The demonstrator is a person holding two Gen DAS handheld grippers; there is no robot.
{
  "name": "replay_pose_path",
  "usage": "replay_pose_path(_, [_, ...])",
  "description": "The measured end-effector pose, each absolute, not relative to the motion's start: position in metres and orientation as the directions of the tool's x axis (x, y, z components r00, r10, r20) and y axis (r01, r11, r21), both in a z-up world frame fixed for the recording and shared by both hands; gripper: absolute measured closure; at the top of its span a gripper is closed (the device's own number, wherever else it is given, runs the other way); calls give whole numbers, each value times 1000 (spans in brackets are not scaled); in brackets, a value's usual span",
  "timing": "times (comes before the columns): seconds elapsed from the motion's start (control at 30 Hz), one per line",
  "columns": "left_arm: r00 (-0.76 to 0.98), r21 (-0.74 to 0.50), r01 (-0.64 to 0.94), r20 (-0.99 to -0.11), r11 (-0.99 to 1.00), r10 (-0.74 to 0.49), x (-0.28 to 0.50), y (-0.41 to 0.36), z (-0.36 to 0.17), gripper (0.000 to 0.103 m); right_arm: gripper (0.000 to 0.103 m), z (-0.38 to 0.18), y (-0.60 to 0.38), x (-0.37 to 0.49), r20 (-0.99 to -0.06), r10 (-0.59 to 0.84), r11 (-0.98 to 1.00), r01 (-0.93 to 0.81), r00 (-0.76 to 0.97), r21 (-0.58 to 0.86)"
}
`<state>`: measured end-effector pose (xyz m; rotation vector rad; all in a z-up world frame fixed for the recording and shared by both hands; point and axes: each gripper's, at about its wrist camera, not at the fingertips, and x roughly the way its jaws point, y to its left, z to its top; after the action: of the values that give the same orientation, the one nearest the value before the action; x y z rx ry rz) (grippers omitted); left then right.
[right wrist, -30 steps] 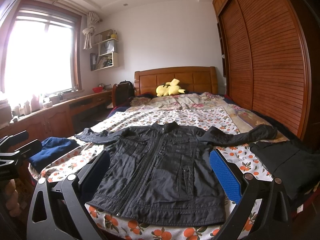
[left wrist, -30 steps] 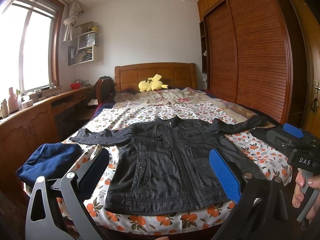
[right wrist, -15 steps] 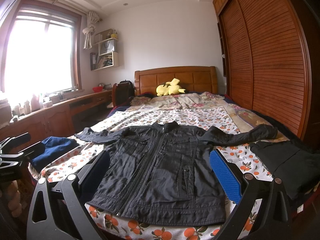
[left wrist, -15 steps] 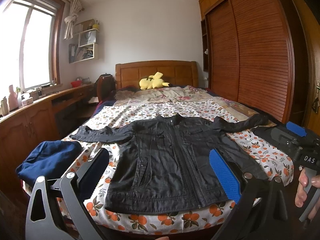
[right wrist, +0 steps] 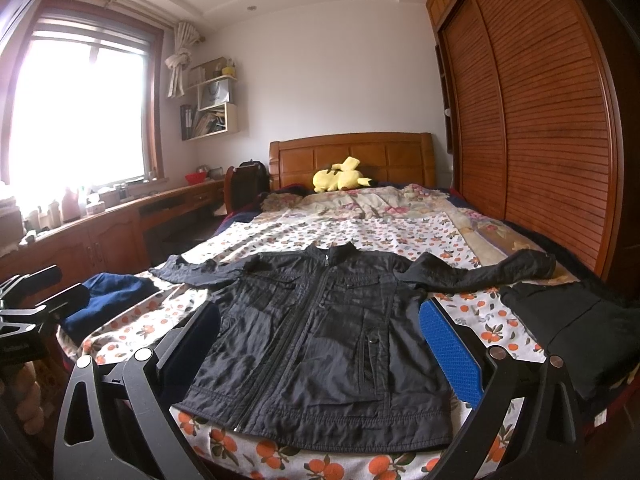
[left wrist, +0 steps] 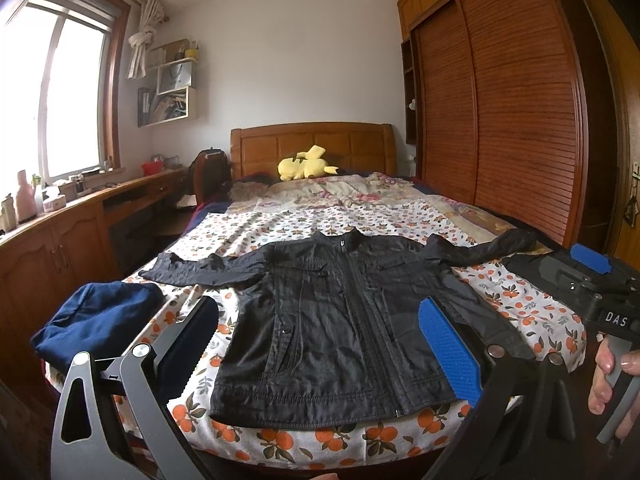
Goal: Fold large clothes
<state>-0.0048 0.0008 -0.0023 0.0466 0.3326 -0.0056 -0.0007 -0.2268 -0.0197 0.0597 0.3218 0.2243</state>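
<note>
A black zip jacket (left wrist: 340, 320) lies flat, front up, on the bed's orange-print sheet (left wrist: 520, 300), collar away from me, both sleeves spread sideways; it also shows in the right wrist view (right wrist: 320, 340). My left gripper (left wrist: 320, 344) is open and empty, held above the foot of the bed in front of the jacket's hem. My right gripper (right wrist: 320, 344) is open and empty too, at about the same distance. The right gripper also appears at the right edge of the left wrist view (left wrist: 600, 292); the left gripper appears at the left edge of the right wrist view (right wrist: 32, 304).
A folded navy garment (left wrist: 96, 320) lies at the bed's near left corner, a black folded garment (right wrist: 572, 328) at the near right. A yellow plush (left wrist: 304, 164) sits by the headboard. A wooden desk (left wrist: 80, 220) runs along the left, a wardrobe (left wrist: 520, 120) along the right.
Both grippers have stayed open. The left wrist view has shifted slightly, so the jacket sits a little higher and further off; the right view is nearly unchanged.
</note>
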Motion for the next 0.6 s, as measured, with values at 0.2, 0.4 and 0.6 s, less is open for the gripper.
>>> replay_pose_path(0.2, [949, 49, 15, -314, 999, 1, -10, -2, -1, 2, 6, -21, -227, -1, -306, 230, 973, -211, 924, 94])
replay_pose_path(0.4, [950, 49, 16, -313, 999, 0, -11, -2, 0, 2, 6, -22, -228, 0, -307, 229, 973, -210, 924, 93])
replay_pose_path(0.6, [947, 45, 19, -320, 999, -4, -11, -2, 0, 2, 6, -21, -221, -2, -314, 228, 973, -210, 922, 92])
